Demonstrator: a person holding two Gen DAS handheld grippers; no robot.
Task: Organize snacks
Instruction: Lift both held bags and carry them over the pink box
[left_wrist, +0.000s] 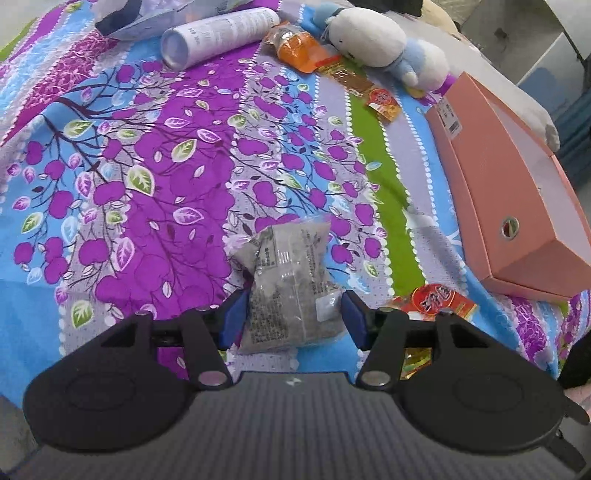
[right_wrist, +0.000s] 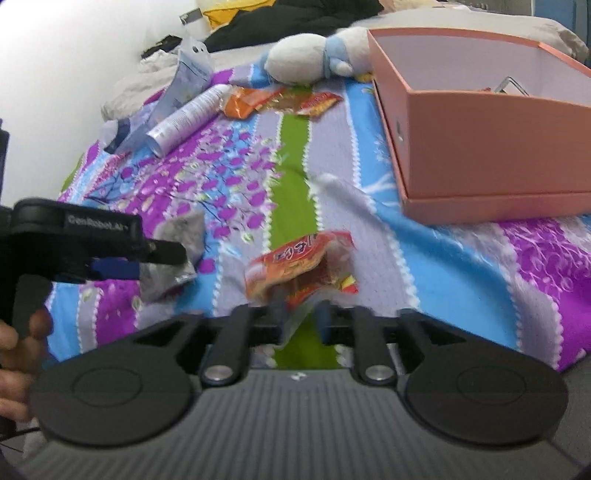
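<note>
Grey clear-wrapped snack packet (left_wrist: 291, 291) gripped by left gripper (left_wrist: 293, 317); red snack packet (right_wrist: 301, 267) between right gripper's (right_wrist: 301, 321) parted jaws; pink box (right_wrist: 491, 122), contents unclear.

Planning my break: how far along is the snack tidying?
Early. The pink box shows only a little inside. Left claw grips a grey packet; the red packet lies by the open right claw. Orange packets by the plush toy remain.

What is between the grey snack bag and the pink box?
The red snack packet lies on the bedspread between the grey snack bag and the pink box; the right wrist view shows it best.
</note>
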